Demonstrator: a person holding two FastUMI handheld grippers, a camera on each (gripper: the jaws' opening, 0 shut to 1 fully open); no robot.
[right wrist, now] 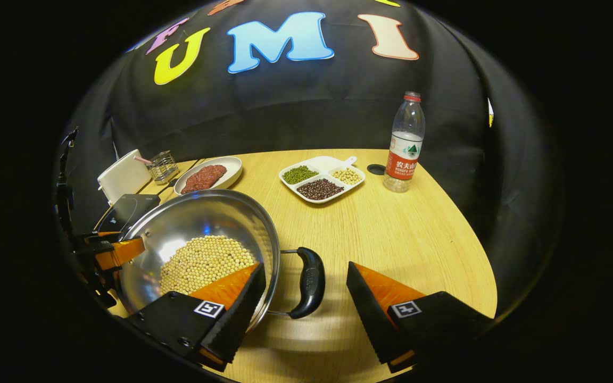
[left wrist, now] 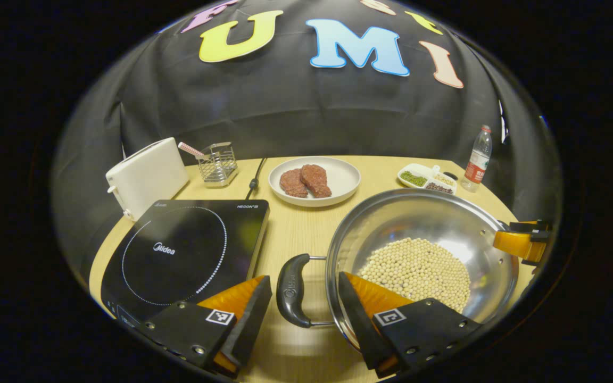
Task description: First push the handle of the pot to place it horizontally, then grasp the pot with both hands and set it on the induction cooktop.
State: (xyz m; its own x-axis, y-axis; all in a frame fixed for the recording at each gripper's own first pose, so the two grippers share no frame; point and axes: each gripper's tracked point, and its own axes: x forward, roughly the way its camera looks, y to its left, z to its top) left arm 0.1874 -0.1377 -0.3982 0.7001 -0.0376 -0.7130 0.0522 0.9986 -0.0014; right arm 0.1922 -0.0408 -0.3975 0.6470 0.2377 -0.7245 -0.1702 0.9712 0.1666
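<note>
step: looks like I'm lining up for the two-handed grab. Both loop handles already stick out sideways, so my guess is the handle-pushing part is done.
pot (left wrist: 421,255): steel, full of pale beans, sitting on the wooden surface (right wrist: 391,234) just beside the induction cooktop (left wrist: 184,255), not on it yet.
left gripper (left wrist: 304,303): jaws wide apart, straddling the black left handle (left wrist: 291,290). One finger is on the cooktop side, the other reaches over the pot's rim. Not pressing on anything yet.
right gripper (right wrist: 304,298): same deal, jaws apart around the right handle (right wrist: 309,282), one finger over the rim, the other out over bare wood.
next move: I'd say ease both in until each handle sits well between the jaws, close at the same time, lift level so the beans don't slide, then carry it over to the cooktop ring.
edges: the cooktop's side edge is near the left handle, so the pot has to clear it on the way up. The surface's front edge is close under both my grippers.
room: plate of meat (left wrist: 314,181) sits behind the gap between pot and cooktop, toaster (left wrist: 147,175) and wire rack (left wrist: 218,162) behind the cooktop. Divided dish (right wrist: 322,178) and water bottle (right wrist: 403,143) are well apart on the right. The path across looks open.
</note>
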